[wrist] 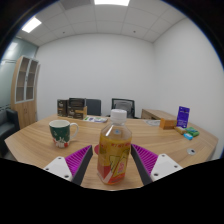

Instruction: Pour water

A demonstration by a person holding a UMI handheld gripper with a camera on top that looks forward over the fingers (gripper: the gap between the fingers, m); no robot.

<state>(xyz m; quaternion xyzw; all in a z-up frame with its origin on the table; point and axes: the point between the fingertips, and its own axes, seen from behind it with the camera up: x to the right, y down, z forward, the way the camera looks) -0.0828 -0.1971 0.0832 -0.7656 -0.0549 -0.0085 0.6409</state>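
Observation:
A clear plastic bottle (114,150) with a white cap and a yellow-orange label stands upright between my gripper's (113,165) two fingers. Both magenta pads (82,158) press against its sides, so the fingers are shut on it. The bottle's base is hidden below the fingers, so I cannot tell whether it rests on the wooden table (150,140). A white mug (60,131) with a green pattern stands on the table beyond the left finger, apart from the bottle.
A green packet (189,133) and a purple sign (183,115) sit at the table's far right. Office chairs (123,105) and dark boxes (72,107) line the far side. A cabinet (26,90) stands by the left wall.

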